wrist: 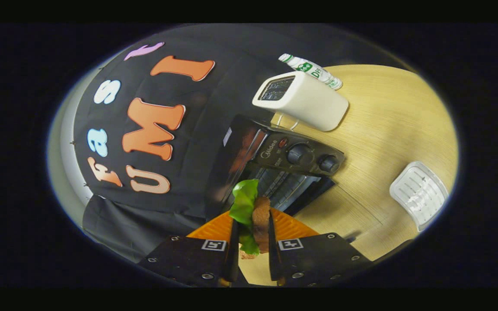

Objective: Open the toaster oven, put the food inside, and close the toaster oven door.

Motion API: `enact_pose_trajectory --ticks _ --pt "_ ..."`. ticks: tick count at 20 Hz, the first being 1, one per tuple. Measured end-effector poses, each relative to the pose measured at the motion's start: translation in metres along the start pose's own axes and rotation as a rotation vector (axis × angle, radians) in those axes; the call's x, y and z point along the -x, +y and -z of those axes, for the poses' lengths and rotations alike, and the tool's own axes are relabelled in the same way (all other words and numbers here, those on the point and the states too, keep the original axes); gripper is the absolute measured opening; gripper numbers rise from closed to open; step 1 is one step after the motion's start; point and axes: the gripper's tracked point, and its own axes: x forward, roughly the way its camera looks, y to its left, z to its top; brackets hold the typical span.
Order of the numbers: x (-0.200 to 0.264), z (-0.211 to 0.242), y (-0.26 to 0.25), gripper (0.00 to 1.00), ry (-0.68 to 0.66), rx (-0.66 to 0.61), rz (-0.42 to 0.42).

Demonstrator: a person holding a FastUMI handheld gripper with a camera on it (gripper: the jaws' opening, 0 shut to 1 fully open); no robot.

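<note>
Between the fingers (251, 242), which press on it from both sides, sits the sandwich (255, 218) with green lettuce. Just beyond stands the black toaster oven (294, 157) on the wooden counter (387, 125), door open; a white toaster (303, 99) lies farther off.

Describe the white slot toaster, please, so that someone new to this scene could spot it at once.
Start at the black toaster oven on the wooden table, just beyond the gripper, whose fingers clamp a lettuce sandwich. Right behind the oven stands the white toaster, with a bottle lying past it. It is the one rounded white box with dark slots on top.
</note>
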Motion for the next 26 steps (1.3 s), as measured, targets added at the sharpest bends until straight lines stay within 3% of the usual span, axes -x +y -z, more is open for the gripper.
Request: enact_pose_trajectory --ticks 6,18,21,24,26 --pt "-0.041 0.009 -0.002 0.29 -0.025 -0.037 0.015" --pt "-0.118 0.031 -0.009 0.32 -0.109 -0.251 0.019" --pt "-0.127 0.033 -0.01 0.39 -0.122 -0.28 0.046" --pt "-0.129 0.039 -0.014 0.62 -0.113 -0.302 0.065" --pt "-0.125 0.041 -0.015 0.66 -0.113 -0.319 0.072"
